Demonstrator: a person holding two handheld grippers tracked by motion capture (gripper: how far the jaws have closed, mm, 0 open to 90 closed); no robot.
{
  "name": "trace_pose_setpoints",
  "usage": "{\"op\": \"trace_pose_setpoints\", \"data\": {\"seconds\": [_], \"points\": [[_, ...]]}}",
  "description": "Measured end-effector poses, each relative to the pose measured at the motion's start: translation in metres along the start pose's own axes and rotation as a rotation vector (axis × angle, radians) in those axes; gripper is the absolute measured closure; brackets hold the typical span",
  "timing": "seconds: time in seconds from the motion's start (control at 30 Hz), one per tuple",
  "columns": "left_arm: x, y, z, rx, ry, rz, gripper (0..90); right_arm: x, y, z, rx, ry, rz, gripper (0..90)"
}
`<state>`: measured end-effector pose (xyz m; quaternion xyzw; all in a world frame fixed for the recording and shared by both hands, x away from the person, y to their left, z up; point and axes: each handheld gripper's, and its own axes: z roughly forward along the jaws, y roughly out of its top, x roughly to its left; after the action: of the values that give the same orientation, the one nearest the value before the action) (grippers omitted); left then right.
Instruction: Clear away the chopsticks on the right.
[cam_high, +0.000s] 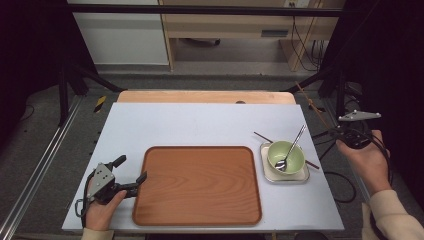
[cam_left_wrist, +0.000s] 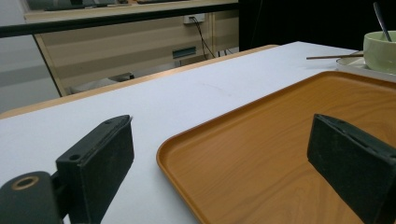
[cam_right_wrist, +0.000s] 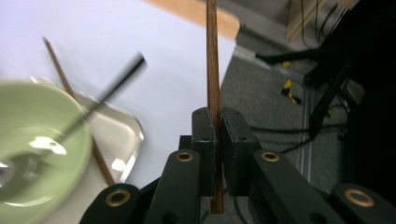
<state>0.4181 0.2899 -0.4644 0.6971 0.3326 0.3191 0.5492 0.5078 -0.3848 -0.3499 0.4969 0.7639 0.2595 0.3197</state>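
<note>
The right gripper (cam_right_wrist: 217, 135) pinches a thin brown wooden chopstick (cam_right_wrist: 213, 70) between its jaws, beside the pale green bowl (cam_high: 285, 155). The left gripper (cam_high: 131, 174), jaws spread wide, straddles the corner of the brown wooden tray (cam_high: 200, 190).

A pale tabletop (cam_high: 200, 122) carries a brown tray (cam_high: 197, 185) near its front edge. A small square dish (cam_high: 302, 176) sits by the right edge, over one chopstick (cam_high: 262, 136).

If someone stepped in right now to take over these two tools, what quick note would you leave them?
Right hand-held gripper: shut on one chopstick, held off the table's right edge.
Left hand-held gripper: open, jaws straddling the near left corner of the wooden tray, holding nothing.
The second chopstick lies under the small white dish; the green bowl on it holds a spoon.
Nothing is on the tray yet; likely everything still needs moving there.
</note>
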Motion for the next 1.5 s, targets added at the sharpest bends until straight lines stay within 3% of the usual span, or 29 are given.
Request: {"op": "trace_pose_setpoints", "data": {"seconds": [0.07,0.2,0.23,0.27,0.3,0.47,0.5,0.53,0.6,0.7,1.0,1.23,1.5], "points": [[0.001,0.0,0.0,0.0,0.003,-0.002,6.8,0.008,0.01,-0.012,-0.035,-0.003,-0.008,84.8],[0.002,0.0,-0.003,-0.013,0.015,-0.009,6.8,0.035,0.03,-0.029,-0.088,0.036,-0.04,84.8],[0.002,0.0,-0.003,-0.013,0.015,-0.009,6.8,0.035,0.03,-0.029,-0.088,0.036,-0.04,84.8],[0.002,0.0,-0.003,-0.016,0.016,-0.009,6.8,0.043,0.034,-0.03,-0.092,0.05,-0.057,84.8],[0.003,0.0,-0.004,-0.017,0.021,-0.006,6.8,0.061,0.042,-0.031,-0.088,0.081,-0.079,84.8],[0.006,-0.001,-0.004,-0.019,0.033,-0.008,6.6,0.102,0.059,-0.019,-0.072,0.156,-0.136,84.8],[0.006,-0.001,-0.003,-0.018,0.041,-0.004,6.6,0.102,0.059,-0.019,-0.072,0.156,-0.136,84.8],[0.007,-0.001,-0.003,-0.022,0.045,-0.006,6.6,0.114,0.065,-0.014,-0.066,0.182,-0.144,84.8],[0.007,-0.002,-0.002,-0.021,0.046,-0.006,6.3,0.12,0.068,-0.011,-0.062,0.191,-0.152,84.8],[0.01,-0.004,-0.005,-0.024,0.049,-0.021,5.7,0.141,0.074,-0.001,-0.042,0.232,-0.165,84.8],[0.012,-0.006,-0.01,-0.024,0.077,-0.023,5.6,0.178,0.074,0.011,-0.028,0.292,-0.17,84.8],[0.011,-0.006,-0.018,-0.035,0.104,-0.012,5.7,0.219,0.056,0.006,-0.008,0.333,-0.144,84.8],[0.016,-0.006,-0.016,-0.048,0.125,-0.023,5.7,0.243,0.033,0.006,0.038,0.38,-0.133,84.7]]}}
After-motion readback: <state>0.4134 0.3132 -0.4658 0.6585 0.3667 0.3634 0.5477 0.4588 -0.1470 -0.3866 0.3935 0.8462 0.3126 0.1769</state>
